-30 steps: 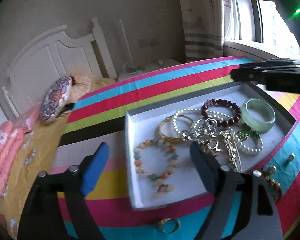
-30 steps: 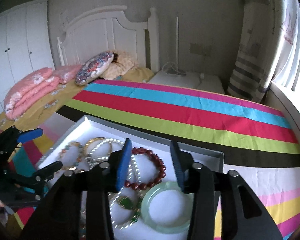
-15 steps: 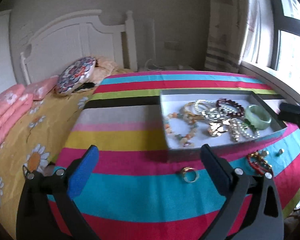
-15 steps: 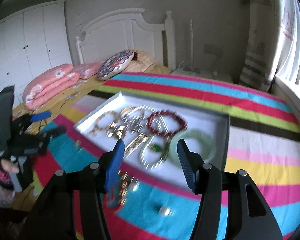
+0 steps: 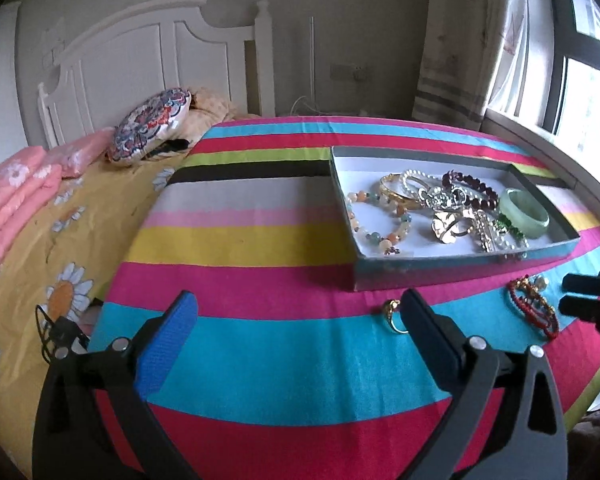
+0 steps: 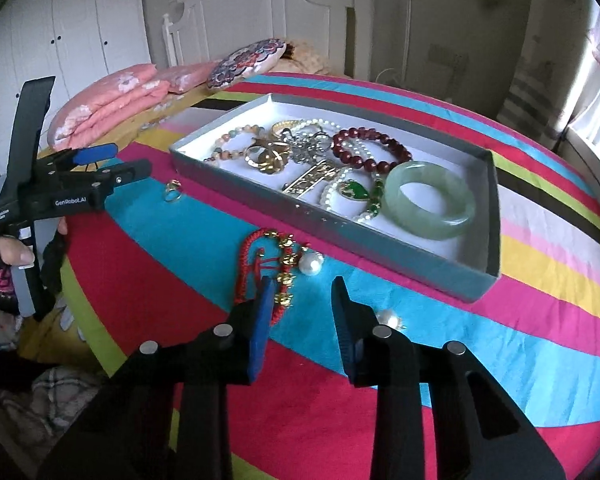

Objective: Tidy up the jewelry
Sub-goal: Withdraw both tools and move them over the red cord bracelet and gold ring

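A shallow grey box (image 5: pixel 460 268) (image 6: pixel 340 232) on the striped cloth holds bead bracelets, gold pieces and a green jade bangle (image 5: pixel 540 222) (image 6: pixel 432 230). In front of it lie a gold ring (image 5: pixel 394 316) (image 6: pixel 174 192), a red cord bracelet with gold beads (image 5: pixel 534 308) (image 6: pixel 256 256) and two pearls (image 6: pixel 312 264). My left gripper (image 5: pixel 298 304) (image 6: pixel 132 156) hovers wide open over the cloth, the ring beside its right finger. My right gripper (image 6: pixel 302 284) (image 5: pixel 564 293) is closing just before the red bracelet. The bracelet's near end shows by the left finger, and the pads are not pressing on it.
The cloth covers a round table (image 5: pixel 260 360) beside a bed with a yellow daisy sheet (image 5: pixel 40 240), pink pillows and a patterned cushion (image 5: pixel 152 124). A window and curtain stand at the right. A hand (image 6: pixel 12 252) holds the left gripper's handle.
The left gripper drew back from over the box to the cloth in front and spread wider. The right gripper came off the box, down toward the red bracelet, and its jaws narrowed.
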Demonstrator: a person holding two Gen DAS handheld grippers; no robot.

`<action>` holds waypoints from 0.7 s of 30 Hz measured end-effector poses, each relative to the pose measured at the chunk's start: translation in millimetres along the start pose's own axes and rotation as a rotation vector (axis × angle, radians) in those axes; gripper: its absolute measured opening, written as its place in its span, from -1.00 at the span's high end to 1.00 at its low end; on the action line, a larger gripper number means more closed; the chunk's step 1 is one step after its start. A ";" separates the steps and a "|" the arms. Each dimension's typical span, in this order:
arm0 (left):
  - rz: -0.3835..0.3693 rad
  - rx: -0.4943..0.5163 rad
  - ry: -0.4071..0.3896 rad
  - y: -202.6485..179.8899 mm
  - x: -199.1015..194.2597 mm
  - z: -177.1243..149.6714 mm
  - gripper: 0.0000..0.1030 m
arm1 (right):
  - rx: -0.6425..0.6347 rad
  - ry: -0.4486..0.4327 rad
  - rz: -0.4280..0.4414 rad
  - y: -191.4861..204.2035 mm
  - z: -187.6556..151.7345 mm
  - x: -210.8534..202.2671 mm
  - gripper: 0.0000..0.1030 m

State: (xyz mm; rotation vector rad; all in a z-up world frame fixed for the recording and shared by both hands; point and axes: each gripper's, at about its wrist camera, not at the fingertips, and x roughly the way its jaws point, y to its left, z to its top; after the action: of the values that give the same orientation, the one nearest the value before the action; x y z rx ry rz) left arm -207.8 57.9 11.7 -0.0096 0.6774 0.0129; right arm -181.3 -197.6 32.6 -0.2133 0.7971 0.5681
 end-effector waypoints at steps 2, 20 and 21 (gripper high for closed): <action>-0.013 -0.011 0.012 1.2 2.4 0.6 -0.95 | -0.007 0.006 0.007 3.7 -0.1 0.8 0.42; -0.005 0.029 0.015 -7.6 3.9 -0.5 -0.95 | -0.097 0.027 -0.044 24.9 4.2 20.8 0.78; -0.001 0.042 0.011 -10.1 3.1 -0.7 -0.95 | -0.098 0.024 -0.044 25.2 3.5 20.5 0.79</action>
State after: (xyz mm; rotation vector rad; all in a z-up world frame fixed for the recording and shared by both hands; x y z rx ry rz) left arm -205.6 47.9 9.2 0.0302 0.6885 -0.0019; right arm -181.8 -167.1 20.8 -0.3271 0.7863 0.5641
